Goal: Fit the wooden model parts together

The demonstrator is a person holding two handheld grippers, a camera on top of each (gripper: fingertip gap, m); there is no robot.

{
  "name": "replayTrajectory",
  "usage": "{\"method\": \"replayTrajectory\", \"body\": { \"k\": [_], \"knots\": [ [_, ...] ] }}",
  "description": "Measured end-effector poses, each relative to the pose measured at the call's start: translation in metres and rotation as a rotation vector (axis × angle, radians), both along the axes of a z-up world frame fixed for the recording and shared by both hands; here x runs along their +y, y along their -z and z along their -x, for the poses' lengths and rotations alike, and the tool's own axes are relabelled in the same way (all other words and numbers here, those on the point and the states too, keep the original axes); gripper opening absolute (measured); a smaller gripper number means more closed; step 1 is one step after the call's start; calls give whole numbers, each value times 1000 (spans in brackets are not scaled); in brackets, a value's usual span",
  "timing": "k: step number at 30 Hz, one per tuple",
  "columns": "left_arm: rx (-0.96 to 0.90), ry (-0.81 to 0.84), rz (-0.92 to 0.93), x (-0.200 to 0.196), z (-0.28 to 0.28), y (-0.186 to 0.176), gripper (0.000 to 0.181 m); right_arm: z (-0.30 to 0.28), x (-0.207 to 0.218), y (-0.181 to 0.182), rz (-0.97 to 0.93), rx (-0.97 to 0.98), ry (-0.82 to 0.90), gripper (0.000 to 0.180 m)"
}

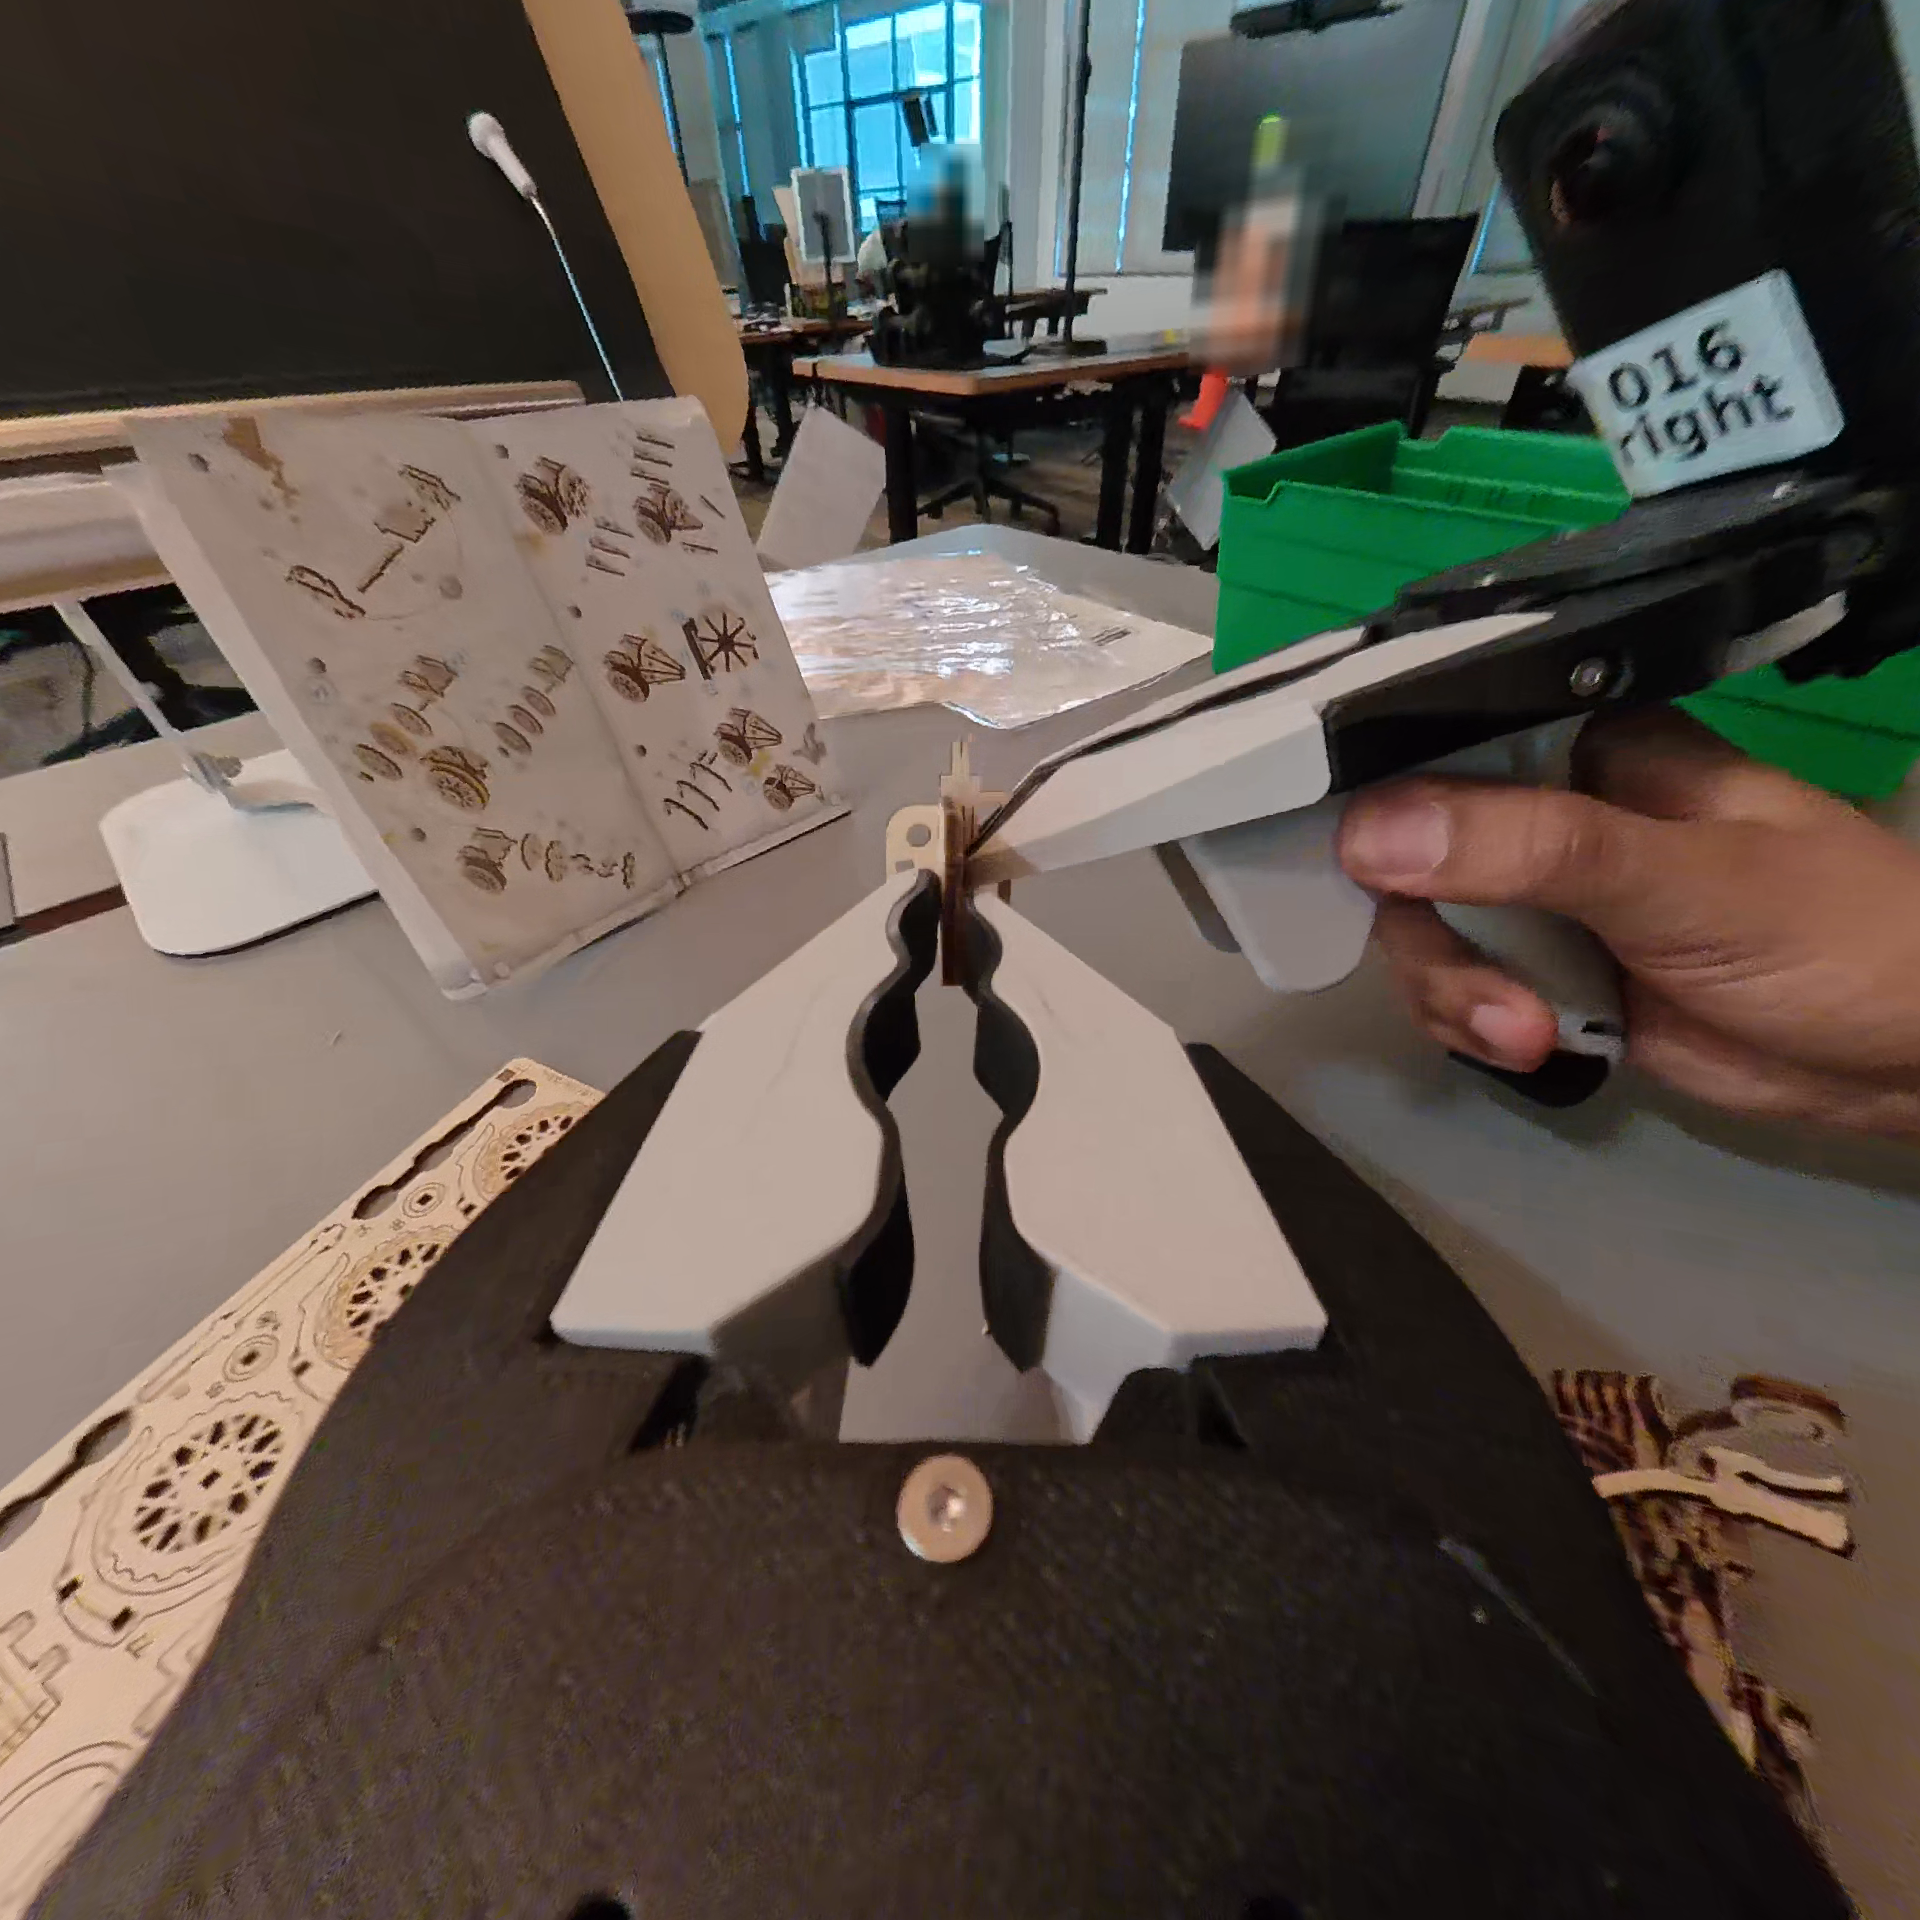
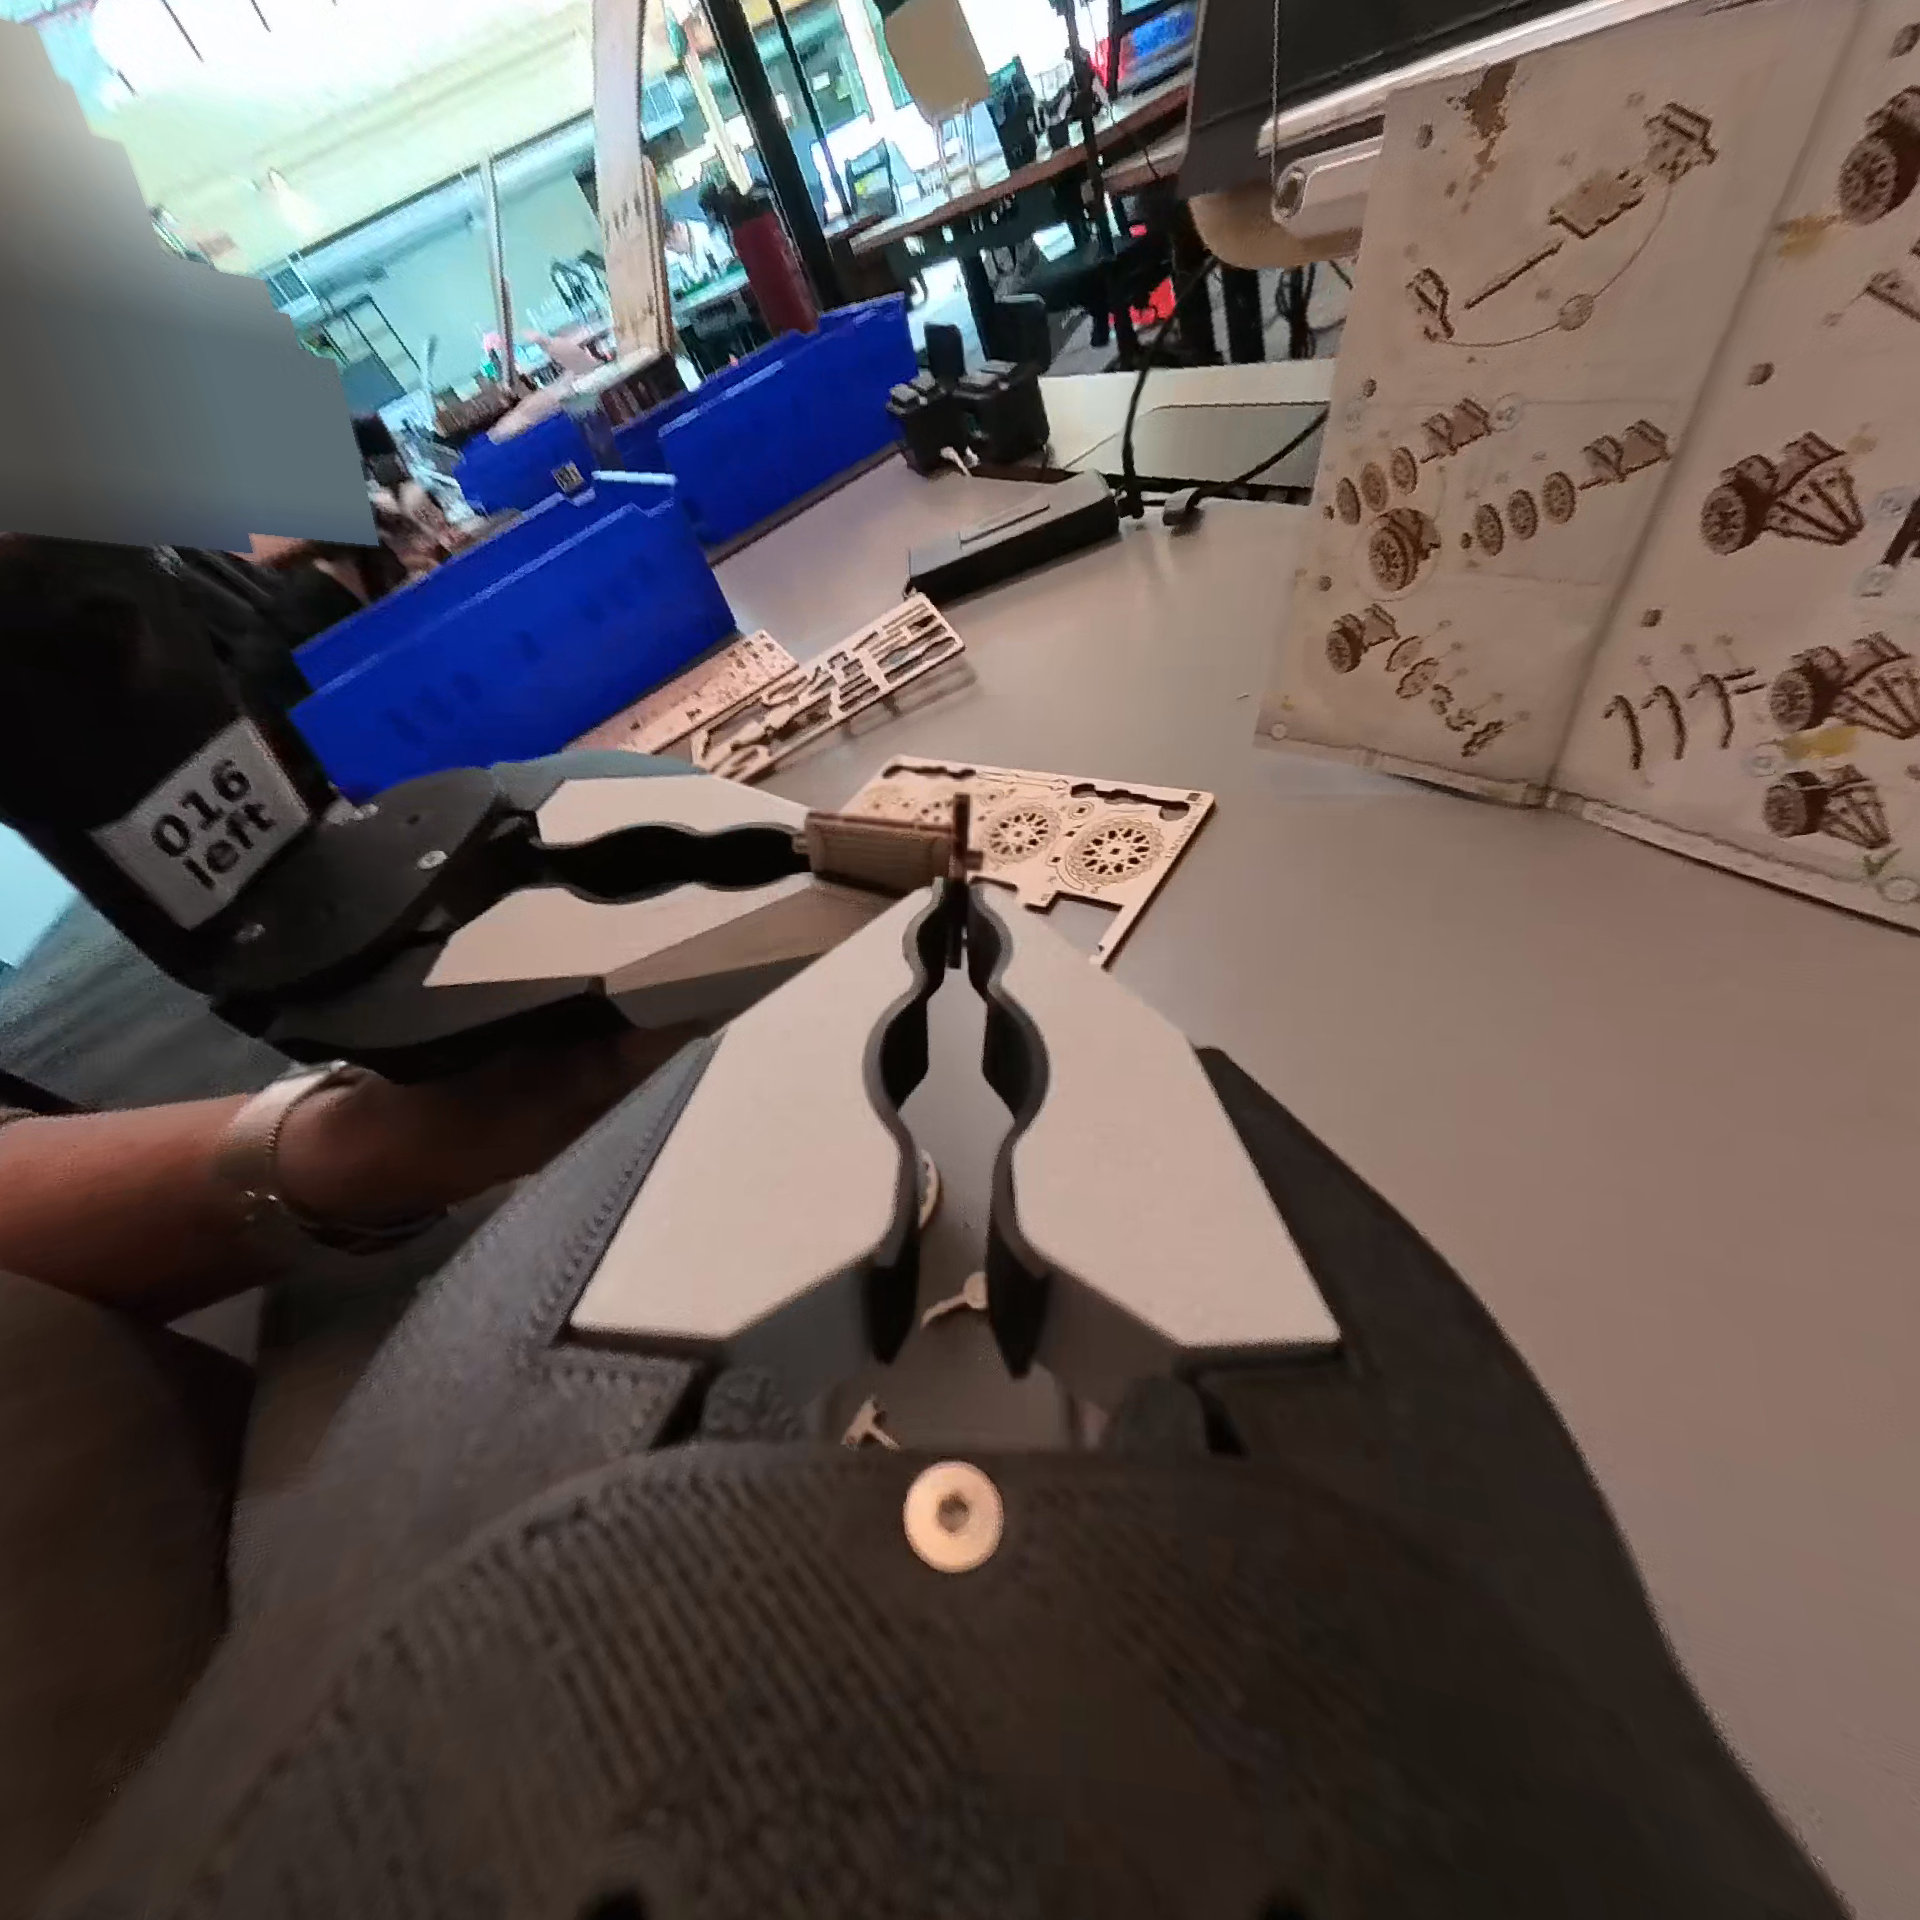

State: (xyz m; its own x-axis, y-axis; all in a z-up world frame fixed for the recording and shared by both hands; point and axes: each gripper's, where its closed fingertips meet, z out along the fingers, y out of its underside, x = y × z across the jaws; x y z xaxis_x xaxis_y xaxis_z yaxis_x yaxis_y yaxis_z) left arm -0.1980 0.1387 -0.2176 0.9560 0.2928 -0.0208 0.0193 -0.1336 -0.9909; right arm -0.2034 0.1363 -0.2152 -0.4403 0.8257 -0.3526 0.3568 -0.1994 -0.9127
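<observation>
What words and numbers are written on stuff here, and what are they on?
I don't read writing out, but here is where it sits.
Right tag, white, on the right gripper: printed, legible.
Left tag, white, on the left gripper: printed, legible.
Instruction booklet: marks too small.
Label on the plastic bag: too small.
Wooden sheet: edge marks too small.

My left gripper (image 1: 951, 914) and right gripper (image 2: 954, 914) meet tip to tip above the table (image 1: 260, 1039), the wooden assembly (image 2: 883, 844) between them. A parts sheet (image 2: 1081, 831) lies just behind it; the instruction booklet (image 2: 1621, 499) stands farther back on my right wrist view's right, bins (image 2: 520, 634) at the left.
</observation>
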Motion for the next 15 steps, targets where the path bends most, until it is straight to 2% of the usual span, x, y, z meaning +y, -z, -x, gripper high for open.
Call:
{"method": "replayTrajectory", "body": {
  "k": [4,7,11,15],
  "knots": [
    [162,-79,94,2,2,1,1,1,3,2,-24,-28,10,2],
    [153,-106,124,3,5,5,0,4,4,6,57,-57,31,2],
    [180,-124,157,3,6,7,0,5,5,9,68,-66,41,2],
    [315,-126,197,1,6,5,0,7,4,9,179,-91,29,2]
  ]
}}
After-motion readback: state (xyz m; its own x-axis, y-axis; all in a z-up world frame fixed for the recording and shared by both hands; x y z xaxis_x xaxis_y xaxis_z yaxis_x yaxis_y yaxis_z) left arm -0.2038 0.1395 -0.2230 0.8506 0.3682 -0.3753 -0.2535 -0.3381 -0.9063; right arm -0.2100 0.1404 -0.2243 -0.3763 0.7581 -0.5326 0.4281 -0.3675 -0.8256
